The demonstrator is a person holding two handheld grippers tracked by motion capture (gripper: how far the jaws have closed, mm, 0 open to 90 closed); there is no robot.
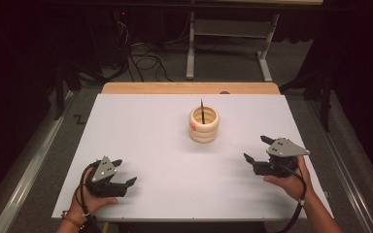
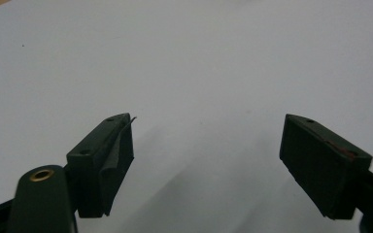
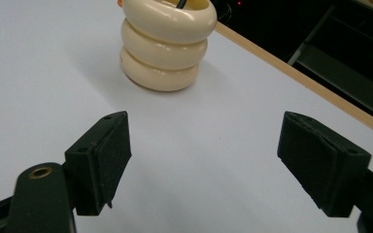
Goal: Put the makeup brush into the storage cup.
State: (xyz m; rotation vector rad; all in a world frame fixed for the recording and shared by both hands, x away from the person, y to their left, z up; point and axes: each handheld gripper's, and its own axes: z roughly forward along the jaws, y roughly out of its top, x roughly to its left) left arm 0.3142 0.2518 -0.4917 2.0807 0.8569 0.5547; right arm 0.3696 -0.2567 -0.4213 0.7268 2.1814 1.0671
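Stack of rings (image 1: 204, 124): three cream rings piled one on another, standing upright on the white table, a little right of its middle and toward the far half. In the right gripper view the stack (image 3: 165, 43) shows its three rounded tiers clearly, the bottom one resting flat on the table.
Stick (image 1: 202, 111): a thin dark rod rising from the hole of the stack, its tip just above the top ring, roughly upright.
Orange mark (image 1: 193, 126): a small orange spot on the left side of the stack; what it is cannot be told.
Right gripper (image 1: 258, 149): held in the person's right hand (image 1: 291, 179) at the near right of the table, right of and nearer than the stack, well apart from it. Its jaws stand wide apart with nothing between them and point toward the left and far side. In its own view the stack sits beyond the left jaw, not between the two.
Left gripper (image 1: 124, 172): held in the left hand (image 1: 93, 199) at the near left of the table, well apart from the stack and from the other gripper. Its jaws are also spread wide and hold nothing; its own view shows bare white table between them.
Table (image 1: 145, 145): white top with a light wooden strip (image 1: 189, 88) along the far edge.
Beyond the table: grey floor, black cables (image 1: 145, 63) and a grey metal frame (image 1: 228, 39) at the far side.
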